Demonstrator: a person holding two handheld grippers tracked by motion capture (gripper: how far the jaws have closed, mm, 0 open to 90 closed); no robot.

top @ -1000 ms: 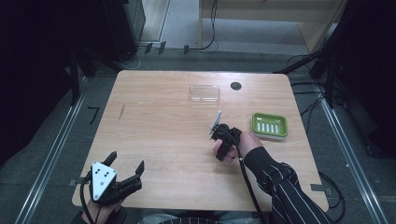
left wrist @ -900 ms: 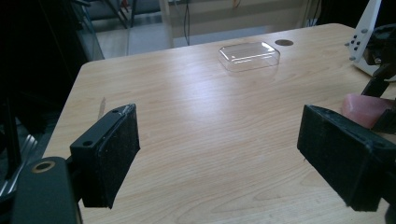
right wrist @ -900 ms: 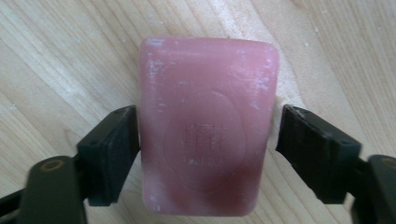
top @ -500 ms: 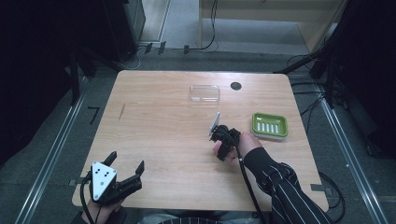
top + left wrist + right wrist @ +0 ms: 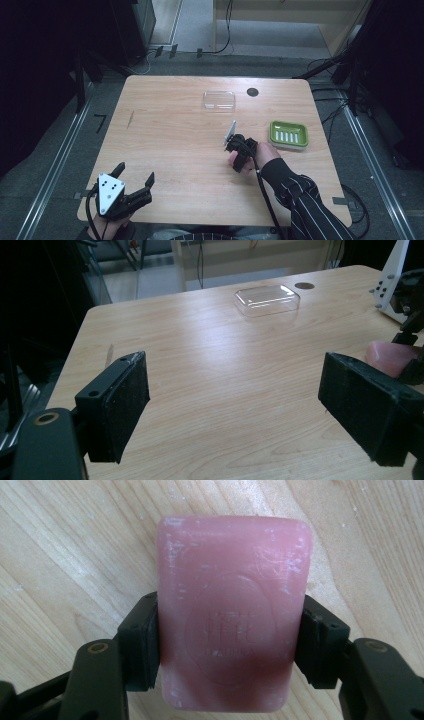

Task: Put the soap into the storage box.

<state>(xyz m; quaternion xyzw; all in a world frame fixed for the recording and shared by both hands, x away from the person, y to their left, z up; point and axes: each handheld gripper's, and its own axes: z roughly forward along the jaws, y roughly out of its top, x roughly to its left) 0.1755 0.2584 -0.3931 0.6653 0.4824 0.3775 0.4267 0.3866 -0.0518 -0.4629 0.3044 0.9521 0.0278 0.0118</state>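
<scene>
A pink bar of soap (image 5: 230, 615) with a stamped oval mark sits between the jaws of my right gripper (image 5: 227, 645), which is shut on its two long sides just above the wooden table. From above, the right gripper (image 5: 241, 152) is right of the table's middle, and a corner of the soap (image 5: 232, 158) peeks out at its left. The soap (image 5: 390, 356) appears again at the right edge of the left gripper view. My left gripper (image 5: 134, 181) stands open near the front left edge, nothing between its pads (image 5: 122, 405).
A green soap dish (image 5: 288, 134) with a slotted floor lies just right of the right gripper. A clear plastic lid (image 5: 219, 100) rests at the back middle, beside a dark round hole (image 5: 252, 92) in the tabletop. The wooden table (image 5: 165, 135) is bare at left.
The right gripper with the soap has shifted slightly toward the front of the table. The left gripper has not moved.
</scene>
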